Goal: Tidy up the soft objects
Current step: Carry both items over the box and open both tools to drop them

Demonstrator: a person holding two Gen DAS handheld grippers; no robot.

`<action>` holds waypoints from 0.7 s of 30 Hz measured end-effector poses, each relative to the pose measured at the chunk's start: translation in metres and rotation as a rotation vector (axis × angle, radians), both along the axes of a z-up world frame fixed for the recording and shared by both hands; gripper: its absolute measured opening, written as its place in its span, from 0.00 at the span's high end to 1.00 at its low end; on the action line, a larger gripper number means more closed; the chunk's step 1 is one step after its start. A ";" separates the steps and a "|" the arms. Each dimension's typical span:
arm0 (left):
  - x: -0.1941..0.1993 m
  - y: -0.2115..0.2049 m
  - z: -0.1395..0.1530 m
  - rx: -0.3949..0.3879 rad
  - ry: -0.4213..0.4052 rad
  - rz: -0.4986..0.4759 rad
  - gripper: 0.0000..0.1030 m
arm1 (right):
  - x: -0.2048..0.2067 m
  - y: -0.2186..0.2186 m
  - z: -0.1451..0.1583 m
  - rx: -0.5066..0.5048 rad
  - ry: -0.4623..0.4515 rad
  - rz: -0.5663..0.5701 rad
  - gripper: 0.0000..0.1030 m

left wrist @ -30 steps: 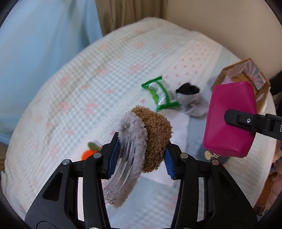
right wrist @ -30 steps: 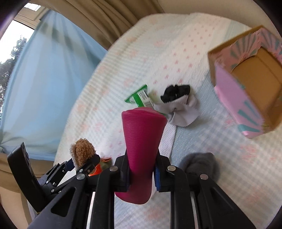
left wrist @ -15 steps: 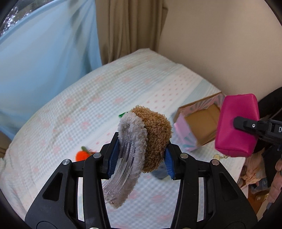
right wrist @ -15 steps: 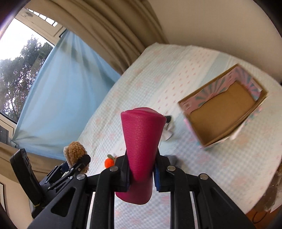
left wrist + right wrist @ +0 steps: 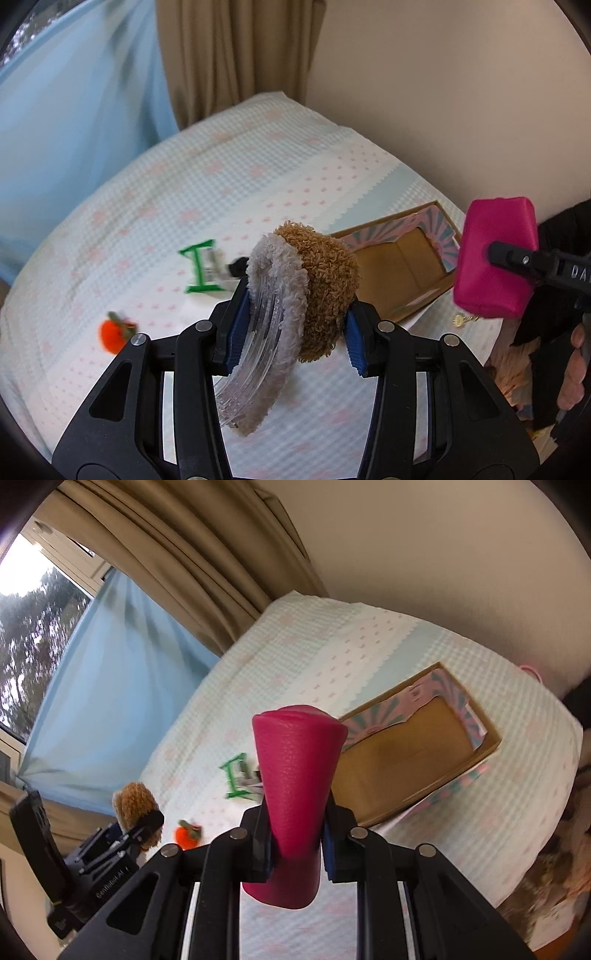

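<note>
My left gripper (image 5: 293,328) is shut on a fluffy brown and grey headband (image 5: 317,288) with a clear plastic band, held high above the bed. My right gripper (image 5: 295,836) is shut on a magenta pouch (image 5: 295,797), also held in the air; the pouch shows at the right of the left wrist view (image 5: 495,258). The left gripper with the headband shows at the lower left of the right wrist view (image 5: 136,808). An open cardboard box (image 5: 413,757) with pink and teal sides lies on the bed, below and ahead of both grippers.
On the checked bedspread (image 5: 184,206) lie a green packet (image 5: 201,269), a small orange plush (image 5: 112,332) and a dark item half hidden behind the headband. A wall, beige curtains (image 5: 199,572) and a blue sheer curtain stand behind the bed.
Both grippers have risen well above the bed with their loads still held. The box has come into fuller view and the bed objects look smaller.
</note>
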State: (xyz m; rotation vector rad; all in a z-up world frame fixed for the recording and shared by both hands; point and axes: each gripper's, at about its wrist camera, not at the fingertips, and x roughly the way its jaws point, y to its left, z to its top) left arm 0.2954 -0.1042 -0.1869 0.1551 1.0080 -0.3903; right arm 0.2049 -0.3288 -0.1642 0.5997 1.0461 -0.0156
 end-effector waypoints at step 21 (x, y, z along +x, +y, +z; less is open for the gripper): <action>0.059 -0.147 -0.170 0.089 0.318 0.140 0.60 | 0.086 -0.100 -0.139 -0.057 0.264 0.323 0.82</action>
